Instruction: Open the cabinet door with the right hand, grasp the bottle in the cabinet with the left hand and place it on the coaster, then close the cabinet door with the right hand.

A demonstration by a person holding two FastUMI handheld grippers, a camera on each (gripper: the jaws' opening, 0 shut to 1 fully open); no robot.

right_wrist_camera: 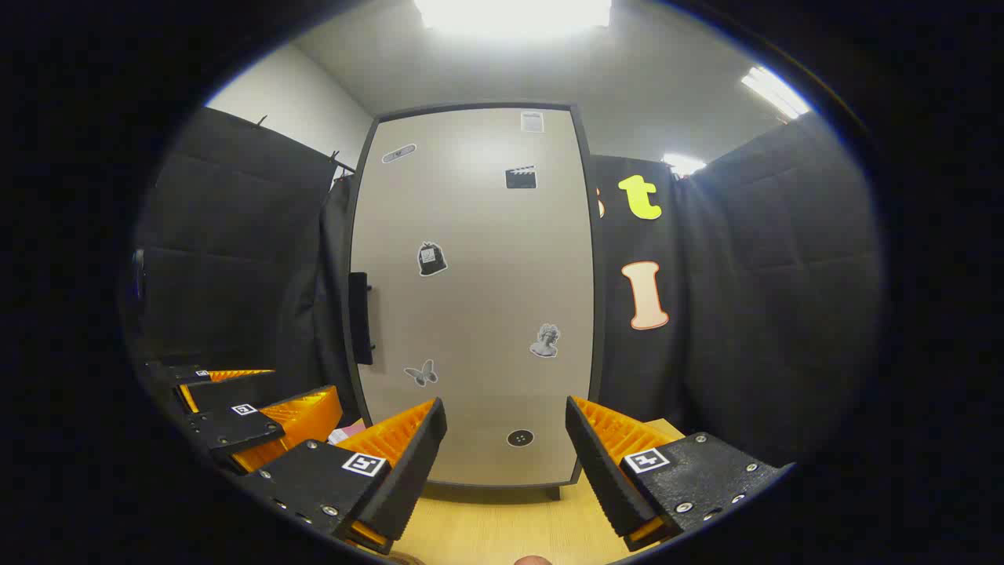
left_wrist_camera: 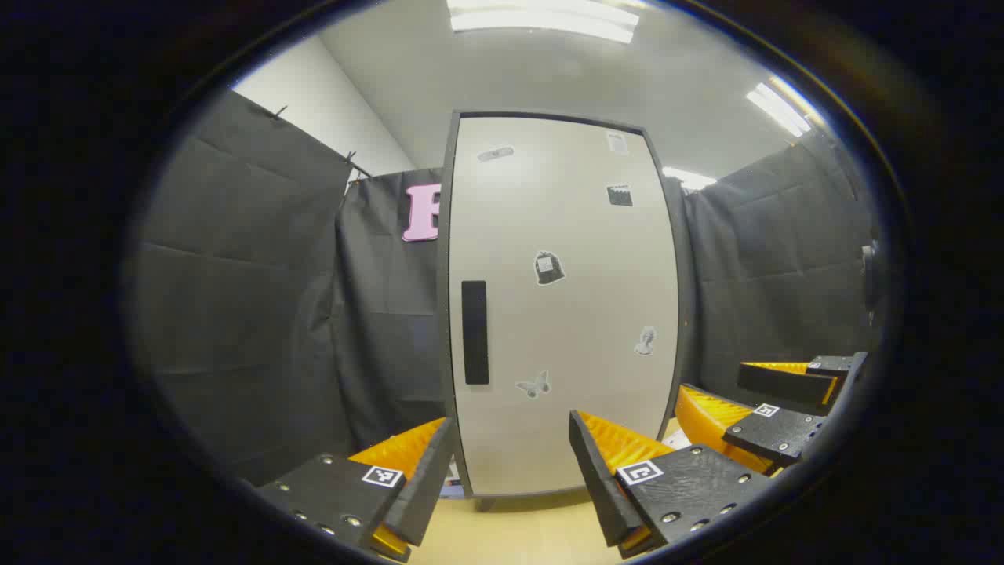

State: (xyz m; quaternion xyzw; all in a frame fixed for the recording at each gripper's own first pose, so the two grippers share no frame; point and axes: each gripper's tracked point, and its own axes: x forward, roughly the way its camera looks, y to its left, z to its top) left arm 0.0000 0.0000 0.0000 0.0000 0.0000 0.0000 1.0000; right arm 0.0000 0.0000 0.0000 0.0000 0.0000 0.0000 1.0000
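- Nearest the lenses, both tools wait with jaws spread wide and nothing between them: the left gripper [left_wrist_camera: 510,471] and the right gripper [right_wrist_camera: 506,463] hover over the pale wooden tabletop [right_wrist_camera: 502,526], short of the cabinet
- Behind them the cabinet door [left_wrist_camera: 561,314] stands fully closed, so the bottle and its place inside cannot be seen, and no coaster can be picked out
- Opening the door appears to be the step in hand; the right gripper would do well to approach the dark vertical handle [right_wrist_camera: 359,318] square-on, close both fingers on it, then pull along the hinge's arc while the left stays out of the door's swing
- The right gripper view catches the handle side-on, standing proud of the door; the left gripper view meets it flat, as a dark bar
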